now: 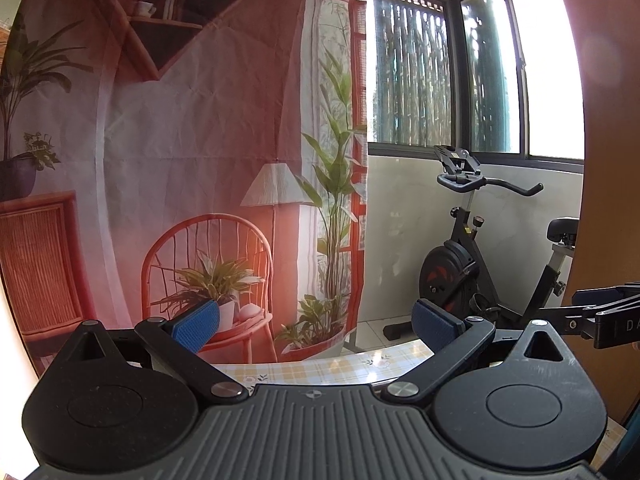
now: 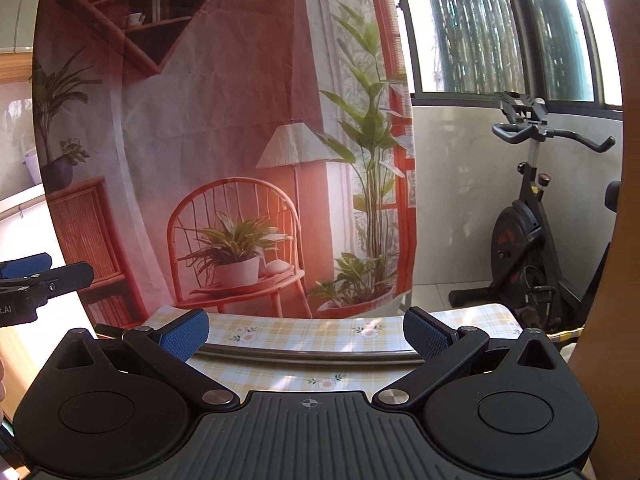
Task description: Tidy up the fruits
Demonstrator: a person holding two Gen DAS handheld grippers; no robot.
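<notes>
No fruit shows in either view. My left gripper (image 1: 318,326) is open and empty, its blue pads wide apart, held level above the far edge of a table with a yellow checked floral cloth (image 1: 320,368). My right gripper (image 2: 306,332) is open and empty too, above the same cloth (image 2: 304,332). A curved metal rim (image 2: 304,354) lies on the cloth just under the right gripper; what it belongs to is hidden. The right gripper shows at the right edge of the left wrist view (image 1: 604,316), and the left gripper at the left edge of the right wrist view (image 2: 36,280).
A printed backdrop of a room with a chair and plants (image 1: 200,160) hangs behind the table. An exercise bike (image 1: 488,248) stands by the window at the right. A brown panel (image 1: 608,160) borders the far right.
</notes>
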